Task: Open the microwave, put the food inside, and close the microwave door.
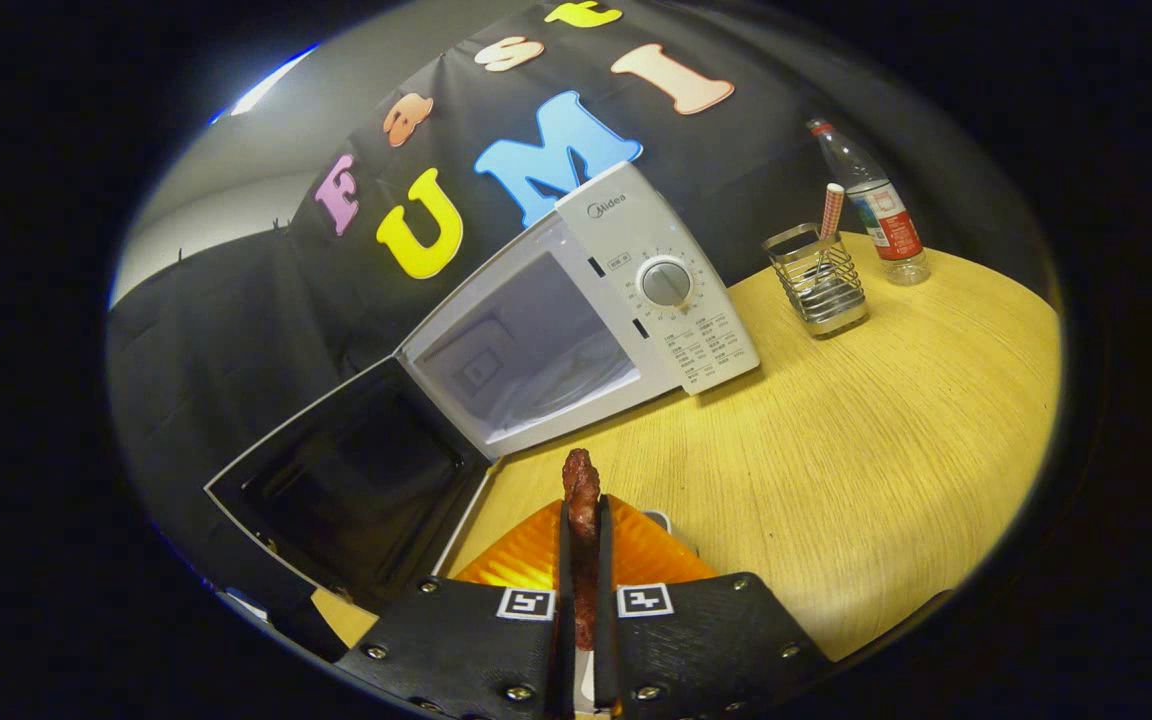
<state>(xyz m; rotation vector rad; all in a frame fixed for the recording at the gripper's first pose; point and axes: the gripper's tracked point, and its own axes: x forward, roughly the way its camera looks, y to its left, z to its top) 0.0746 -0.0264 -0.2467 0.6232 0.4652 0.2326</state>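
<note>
- We see our gripper (583,520) drawn almost fully together, its two fingers (564,560) pressing on either side of a piece of food (581,490), a dark reddish-brown chunk.
- The food sticks out ahead of the fingertips and also runs back between the fingers toward us, so we have it clamped along much of its length.
- Under and just to both sides of the fingers lies an orange, ribbed dish (646,555); whether the food touches it we cannot tell.
- Ahead of us and slightly to our left stands the white microwave (636,250), resting on a pale wooden table (866,450).
- Its door (346,480) hangs wide open, swung out to our left, the dark inner face turned up toward us and its near edge close beside the orange dish.
- The open cavity (536,350) faces us just beyond the food's tip; its inside looks pale and we make out nothing in it.
- The control panel with a round dial (666,283) sits on the far right side of the oven front.
- Farther off to our right, well apart from the microwave, a metal wire holder (819,280) stands with a striped stick (831,210) in it.
- Just beyond that holder a clear plastic bottle (871,205) with a red label stands upright near the table's far edge.
</note>
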